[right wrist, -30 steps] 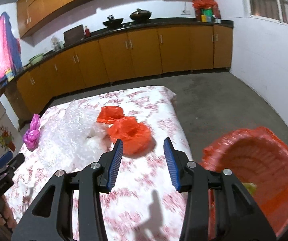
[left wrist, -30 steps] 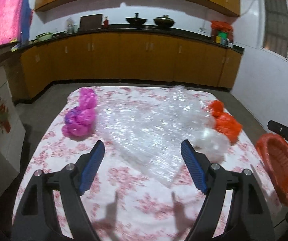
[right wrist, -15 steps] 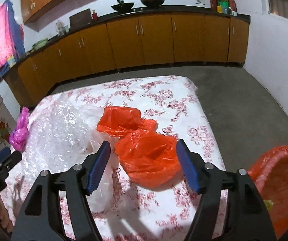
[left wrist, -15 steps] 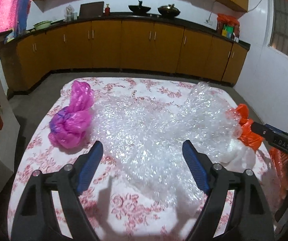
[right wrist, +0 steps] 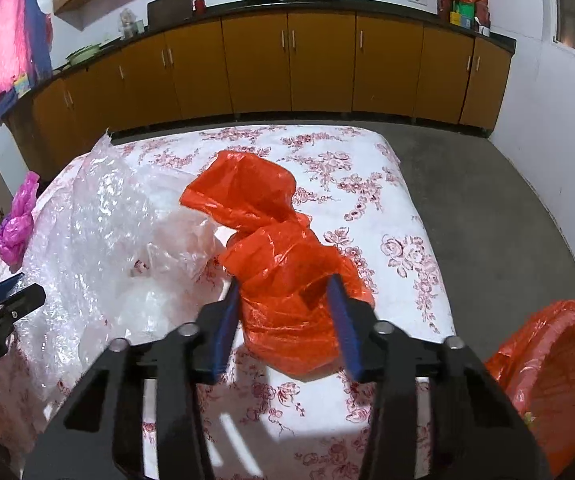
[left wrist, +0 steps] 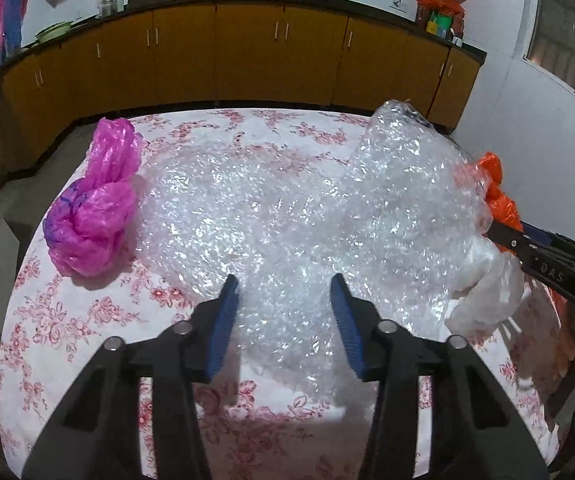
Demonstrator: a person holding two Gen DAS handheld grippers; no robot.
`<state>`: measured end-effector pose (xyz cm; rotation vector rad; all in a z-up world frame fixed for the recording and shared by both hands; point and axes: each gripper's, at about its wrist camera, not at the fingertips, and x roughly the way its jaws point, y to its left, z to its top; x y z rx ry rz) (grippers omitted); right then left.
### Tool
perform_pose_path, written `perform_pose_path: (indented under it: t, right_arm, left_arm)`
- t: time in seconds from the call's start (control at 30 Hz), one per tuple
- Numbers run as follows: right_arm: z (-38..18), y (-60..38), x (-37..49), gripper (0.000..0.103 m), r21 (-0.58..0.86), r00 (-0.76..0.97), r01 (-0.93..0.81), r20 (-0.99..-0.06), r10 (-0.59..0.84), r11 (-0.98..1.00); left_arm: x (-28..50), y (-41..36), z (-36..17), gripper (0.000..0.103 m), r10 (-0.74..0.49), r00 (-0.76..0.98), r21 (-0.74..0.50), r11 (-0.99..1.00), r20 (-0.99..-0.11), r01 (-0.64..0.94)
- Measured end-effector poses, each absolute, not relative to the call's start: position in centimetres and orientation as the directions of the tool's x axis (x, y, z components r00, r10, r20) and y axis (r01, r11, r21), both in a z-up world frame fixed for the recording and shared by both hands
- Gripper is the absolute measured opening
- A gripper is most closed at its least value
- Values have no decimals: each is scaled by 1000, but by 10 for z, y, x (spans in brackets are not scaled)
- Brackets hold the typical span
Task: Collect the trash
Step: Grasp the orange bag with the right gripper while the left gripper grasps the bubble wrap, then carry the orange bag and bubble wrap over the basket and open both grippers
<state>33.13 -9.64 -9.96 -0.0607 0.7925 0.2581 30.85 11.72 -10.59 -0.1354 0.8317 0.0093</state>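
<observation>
A large sheet of clear bubble wrap [left wrist: 287, 216] lies crumpled across the floral table. My left gripper [left wrist: 285, 296] is open, its blue fingers on either side of the wrap's near edge. A pink plastic bag [left wrist: 95, 208] lies at the wrap's left. A crumpled orange plastic bag [right wrist: 283, 252] lies on the table's right part. My right gripper [right wrist: 285, 300] is open with the orange bag's near end between its fingers. A thin white plastic bag [right wrist: 167, 248] lies between wrap and orange bag. The bubble wrap [right wrist: 87, 232] also shows in the right wrist view.
A bin lined with an orange bag [right wrist: 559, 364] stands on the floor off the table's right front corner. The floral tablecloth [right wrist: 367, 168] covers the table. Brown kitchen cabinets [left wrist: 247, 52] run along the back wall, with grey floor [right wrist: 487, 216] between.
Both grippers moved forward and down toward the table. The left gripper's fingers have narrowed around the bubble wrap's edge. The right gripper has come onto the orange bag.
</observation>
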Motion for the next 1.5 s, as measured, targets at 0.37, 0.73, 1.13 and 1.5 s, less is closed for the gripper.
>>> perform_pose_path:
  t: [0.37, 0.73, 1.13, 1.5]
  right_arm:
    - [-95, -110, 317, 20, 111, 664, -247, -704, 252, 963]
    - [-73, -138, 278, 20, 152, 697, -234, -662, 275, 960]
    - [-49, -163, 241, 20, 167, 730, -223, -624, 278, 960]
    - [-37, -181, 223, 20, 185, 756, -194, -597, 267, 963]
  left_arm:
    - [292, 111, -100, 6, -45, 701, -107, 993, -712, -45]
    - [248, 111, -59, 5, -51, 781, -131, 991, -622, -40]
    - [209, 103, -11, 4, -60, 843, -160, 987, -534, -31]
    - [184, 68, 31, 4, -148, 878, -165, 983, -454, 80]
